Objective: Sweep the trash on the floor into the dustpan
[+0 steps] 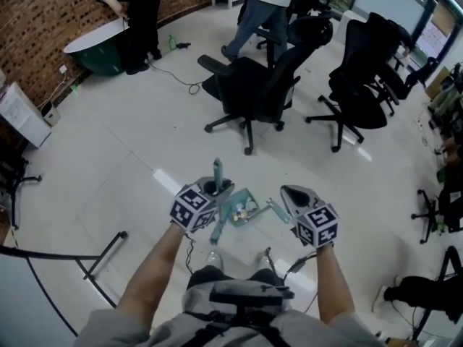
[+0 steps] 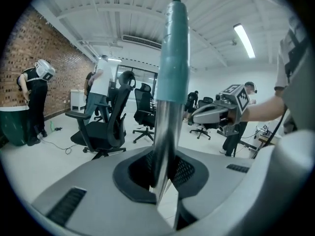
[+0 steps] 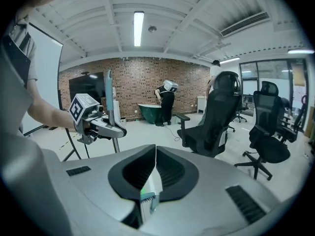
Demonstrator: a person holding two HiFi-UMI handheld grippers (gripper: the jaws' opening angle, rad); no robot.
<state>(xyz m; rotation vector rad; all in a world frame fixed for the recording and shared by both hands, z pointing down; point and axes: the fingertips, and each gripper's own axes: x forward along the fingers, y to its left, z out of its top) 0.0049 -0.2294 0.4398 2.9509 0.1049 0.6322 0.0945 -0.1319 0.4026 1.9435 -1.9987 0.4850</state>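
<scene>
Left gripper view, jaws clamping broom handle (image 2: 172,68), right gripper (image 3: 155,149) jaws together

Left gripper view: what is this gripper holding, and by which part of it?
The left gripper is shut on the broom handle. It clamps the bare metal shaft, just below the teal sleeve.

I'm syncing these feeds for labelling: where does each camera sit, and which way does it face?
Head view: on the person's head, facing steeply down at the floor; both forearms, left tongs, right tongs and dustpan show.
Left gripper view: on the left tongs, looking along jaws shut on the broom handle towards office chairs; the right forearm shows.
Right gripper view: on the right tongs, facing the brick wall; the left forearm shows.
Shared: each gripper view catches the other tongs and office chairs.
</scene>
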